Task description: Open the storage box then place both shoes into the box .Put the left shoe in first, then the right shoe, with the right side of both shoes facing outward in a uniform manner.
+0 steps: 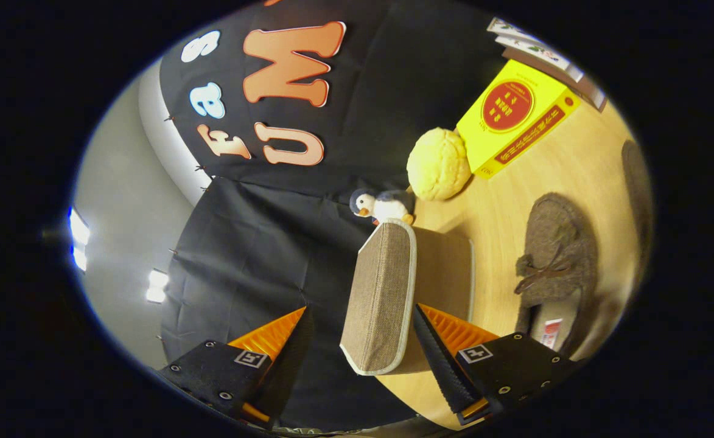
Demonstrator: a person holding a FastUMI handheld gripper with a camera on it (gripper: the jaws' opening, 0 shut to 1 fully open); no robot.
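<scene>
Your fingers are spread wide, gripping nothing. The storage box sits between them and just ahead, its lid raised on edge, nearer one finger. The brown shoe lies on the wooden surface beside the box, apart from it. Beyond the box: a toy penguin, a yellow ball, a yellow carton.

penguin toy beside a yellow ball and yellow box, on the wooden table.
</scene>
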